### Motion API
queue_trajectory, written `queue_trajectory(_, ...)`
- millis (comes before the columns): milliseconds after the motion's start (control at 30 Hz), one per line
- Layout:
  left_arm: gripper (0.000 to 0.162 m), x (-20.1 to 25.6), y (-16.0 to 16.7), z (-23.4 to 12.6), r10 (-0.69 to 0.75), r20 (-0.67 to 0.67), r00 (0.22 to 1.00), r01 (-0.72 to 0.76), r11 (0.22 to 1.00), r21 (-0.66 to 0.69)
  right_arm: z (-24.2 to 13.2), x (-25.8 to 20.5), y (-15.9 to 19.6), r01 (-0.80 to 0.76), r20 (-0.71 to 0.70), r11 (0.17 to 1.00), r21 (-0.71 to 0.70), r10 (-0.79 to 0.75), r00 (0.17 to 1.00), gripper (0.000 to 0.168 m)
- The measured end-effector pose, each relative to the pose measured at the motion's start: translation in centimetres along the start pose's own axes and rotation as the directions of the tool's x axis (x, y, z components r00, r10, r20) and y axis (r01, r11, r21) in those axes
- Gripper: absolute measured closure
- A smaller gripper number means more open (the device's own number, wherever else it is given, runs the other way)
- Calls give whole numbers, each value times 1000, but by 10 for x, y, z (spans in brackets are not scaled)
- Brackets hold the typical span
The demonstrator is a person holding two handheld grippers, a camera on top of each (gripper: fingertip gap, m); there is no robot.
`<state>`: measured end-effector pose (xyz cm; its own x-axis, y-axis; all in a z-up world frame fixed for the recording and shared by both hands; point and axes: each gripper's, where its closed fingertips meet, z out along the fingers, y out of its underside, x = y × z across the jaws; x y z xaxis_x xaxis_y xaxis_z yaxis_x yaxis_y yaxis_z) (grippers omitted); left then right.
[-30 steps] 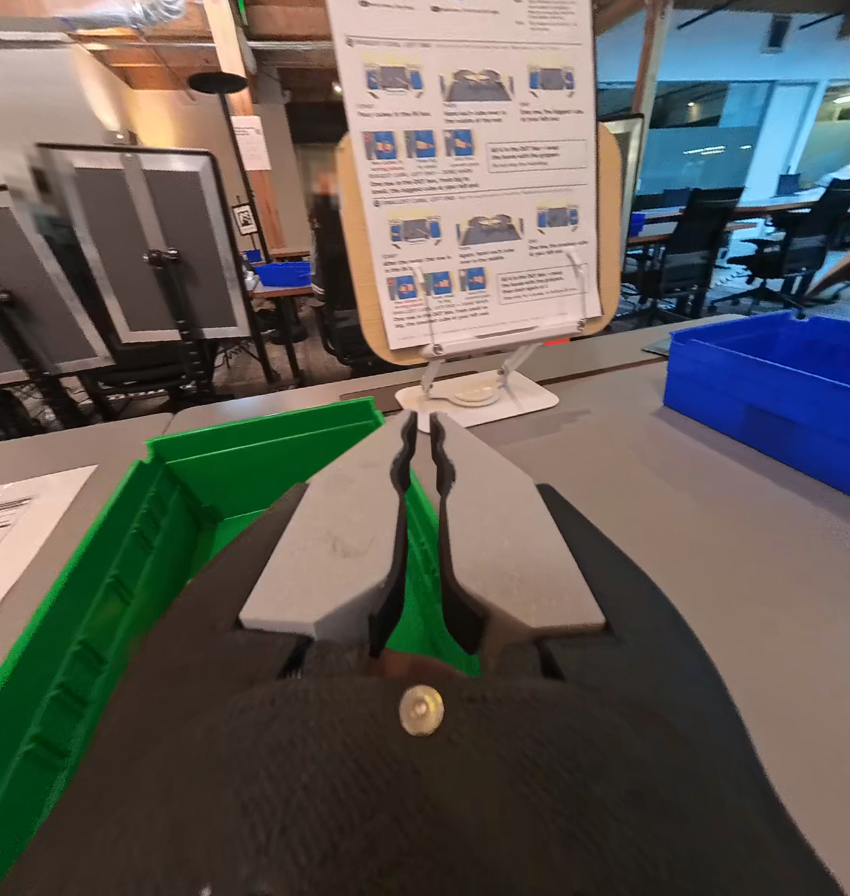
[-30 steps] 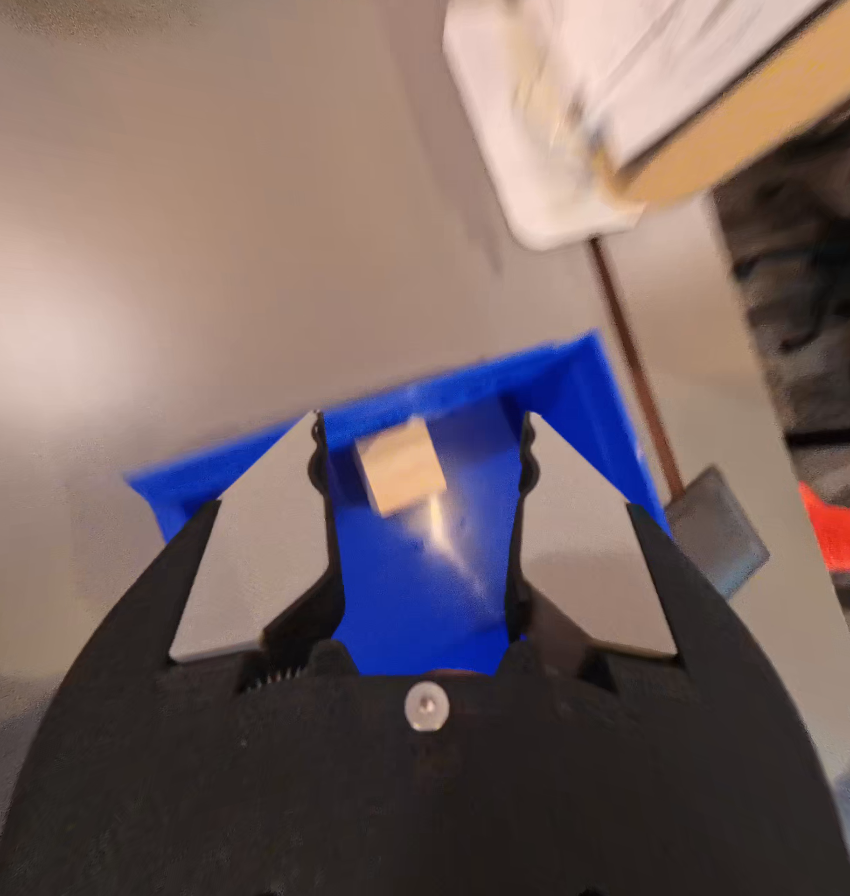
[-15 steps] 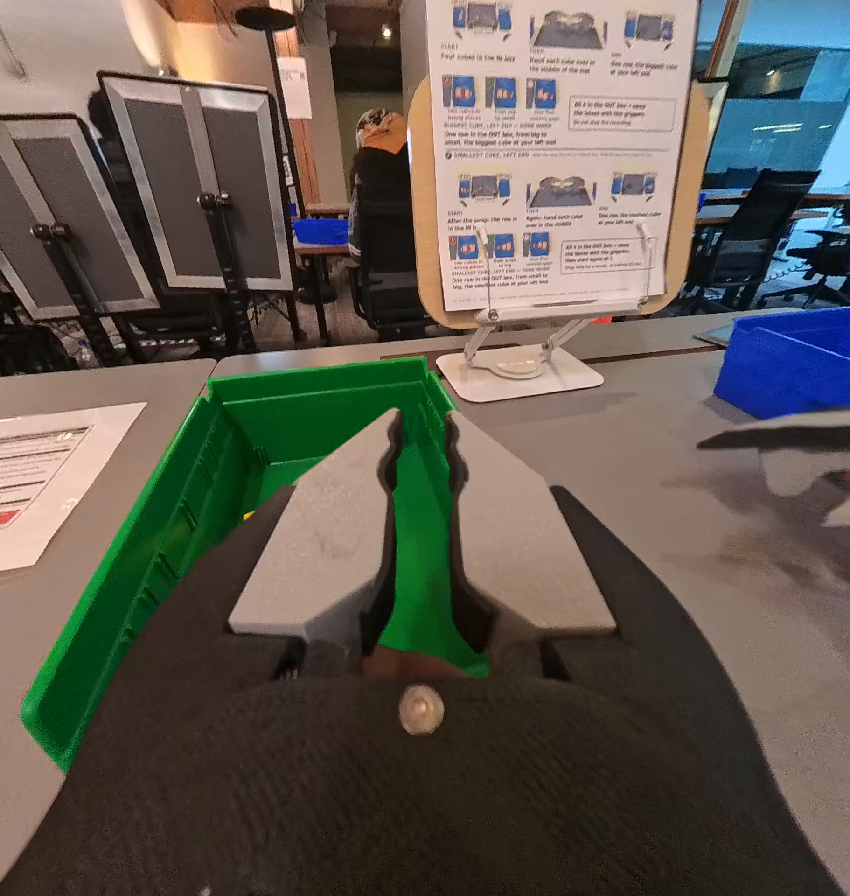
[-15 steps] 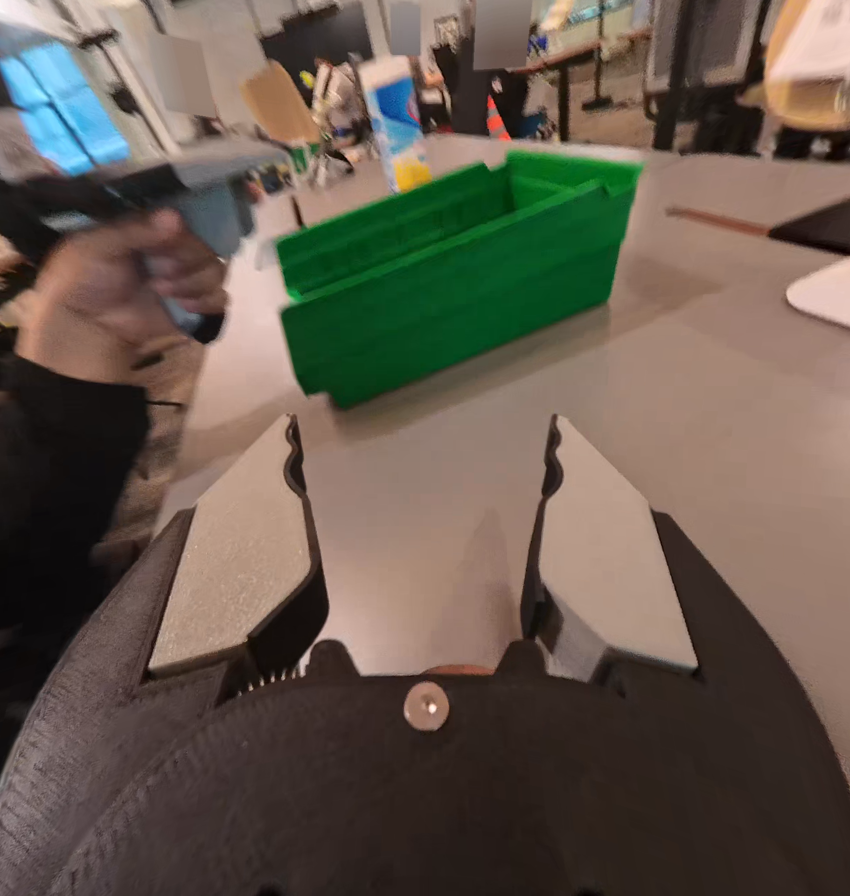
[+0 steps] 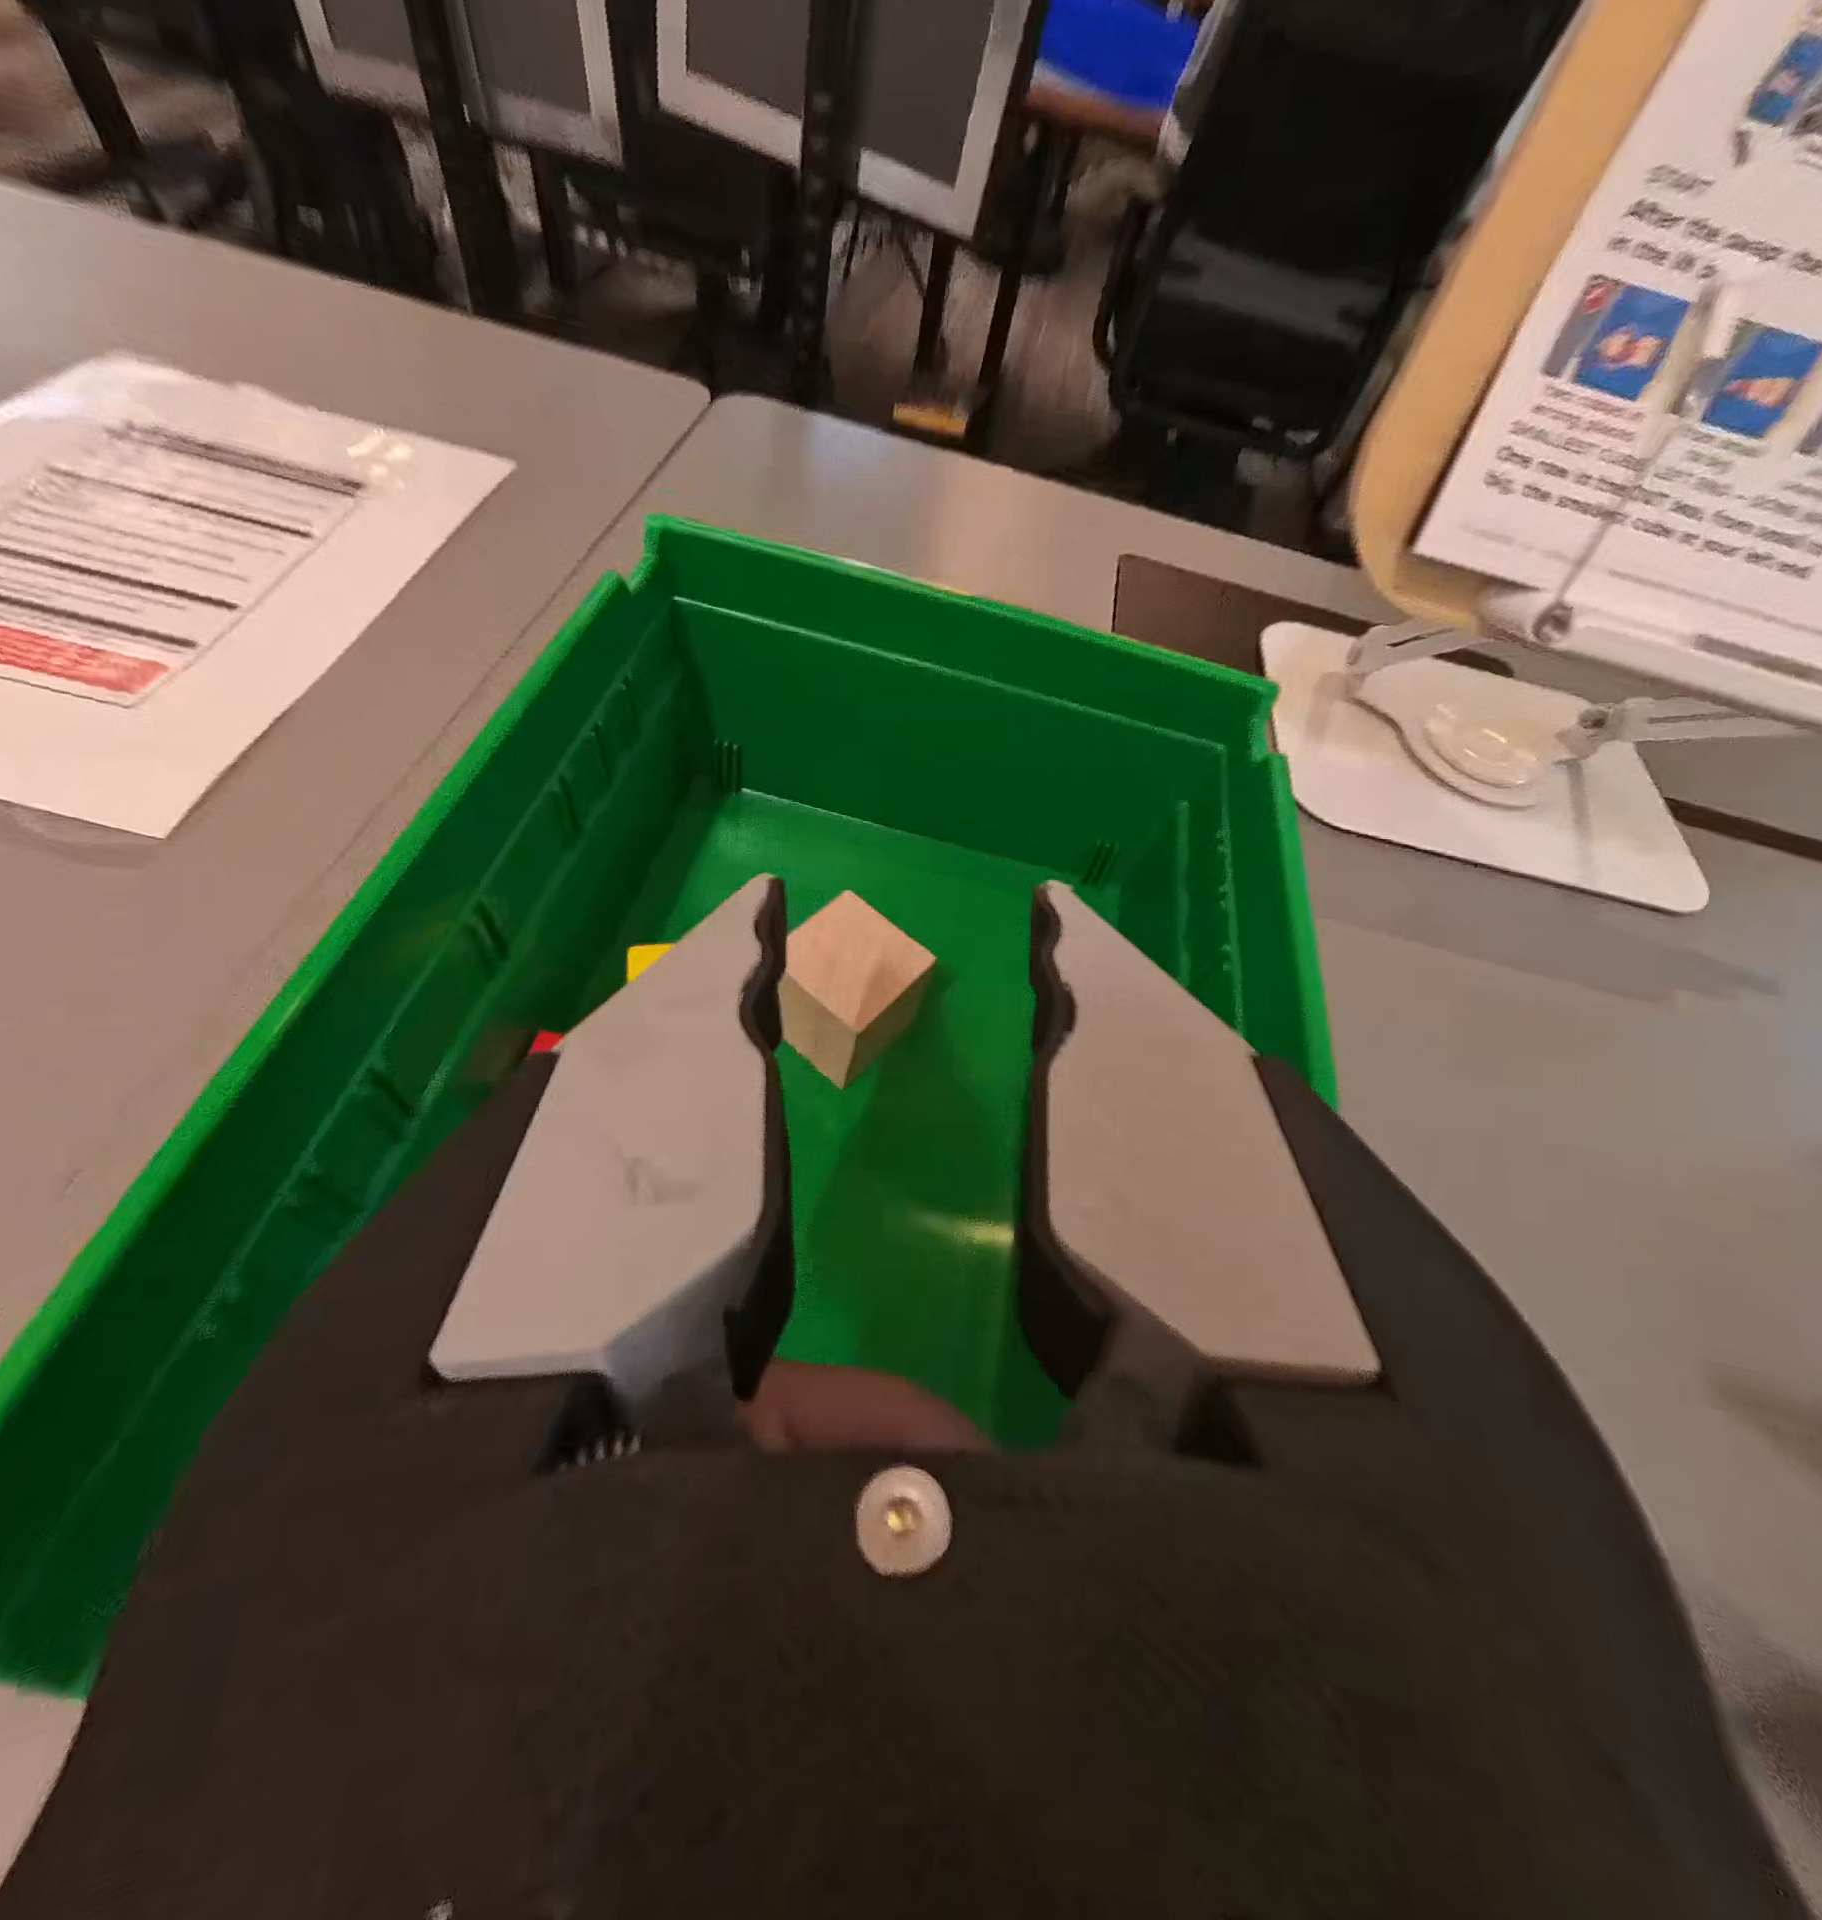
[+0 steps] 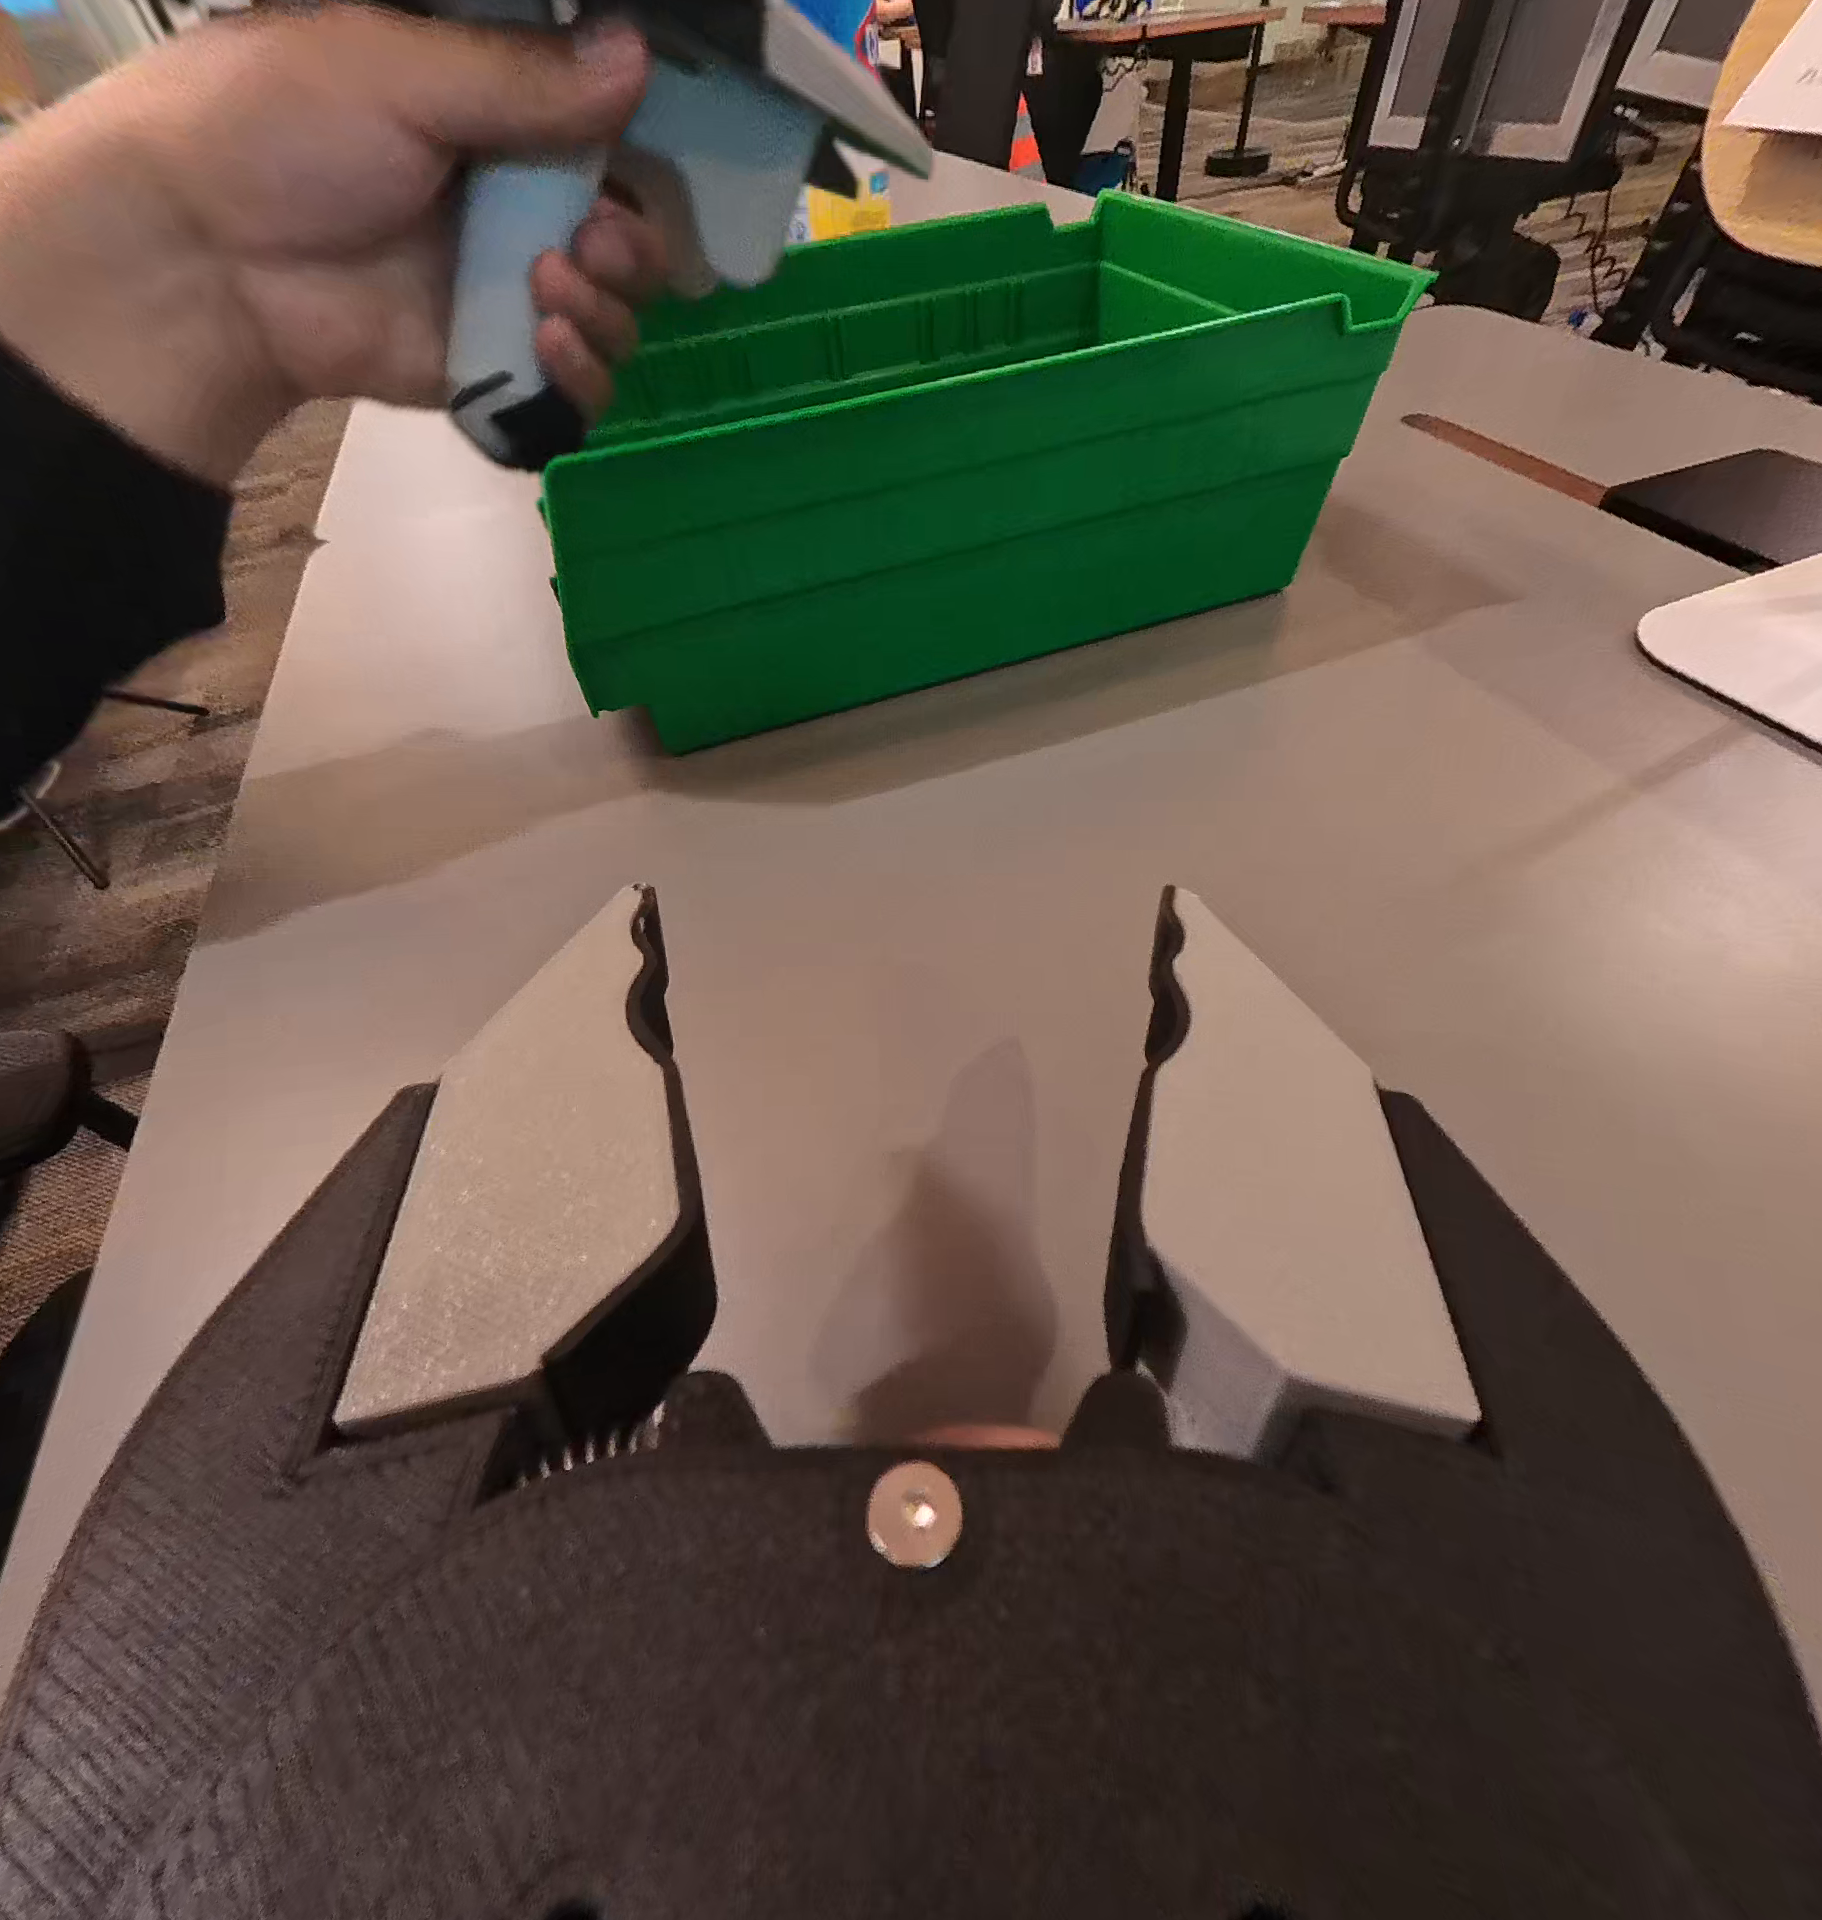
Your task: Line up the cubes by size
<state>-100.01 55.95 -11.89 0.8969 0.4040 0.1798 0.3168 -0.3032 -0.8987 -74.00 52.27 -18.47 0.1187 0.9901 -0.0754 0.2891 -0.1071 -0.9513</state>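
In the left wrist view a plain wooden cube (image 5: 853,982) sits on the floor of a green bin (image 5: 948,717), with a yellow cube (image 5: 649,961) and a red one (image 5: 545,1042) partly hidden behind my left finger. My left gripper (image 5: 902,920) is open above the bin, and the wooden cube shows between its fingertips. My right gripper (image 6: 905,914) is open and empty over bare grey table, short of the green bin (image 6: 948,561). In the right wrist view a hand holds the left gripper (image 6: 678,156) over the bin's near end.
A white sheet of paper (image 5: 159,582) lies left of the green bin. An instruction board on a white stand (image 5: 1489,769) stands behind the bin to the right; its base also shows at the right edge of the right wrist view (image 6: 1780,644). Chairs and screens stand beyond the table.
My left gripper opened wider and tilted down into the green bin, bringing the cubes into view. My right gripper swung away from the blue bin toward the green one, staying open.
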Motion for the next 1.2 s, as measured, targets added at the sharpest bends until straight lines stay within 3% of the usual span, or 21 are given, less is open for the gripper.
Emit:
queue_trajectory(100,116,-5,-1,28,-121,22,992,123,984,-130,-1,-2,-1,9,4,1000,4,-9,1000,78)
queue_trajectory(167,103,-8,11,44,-199,64,978,209,949,-237,0,-4,0,17,9,1000,-5,-17,1000,79)
queue_trajectory(233,93,-21,32,53,-241,184,953,292,892,-344,1,-6,1,26,12,1000,-10,-26,1000,80)
queue_trajectory(367,93,-39,68,56,-231,372,899,391,805,-446,1,-10,0,43,13,999,-4,-43,999,82)
queue_trajectory(633,92,-8,75,70,-228,364,903,390,792,-470,2,-16,-2,49,31,999,-1,-49,998,84)
queue_trajectory(1000,91,-23,93,93,-178,426,887,400,755,-520,5,-27,-1,56,69,998,-9,-55,996,86)
queue_trajectory(1100,107,-26,94,94,-95,372,923,306,769,-562,5,-28,-1,60,72,998,-9,-59,996,86)
queue_trajectory(1200,109,-19,93,96,-50,230,972,182,780,-599,5,-28,0,58,78,998,-11,-57,995,87)
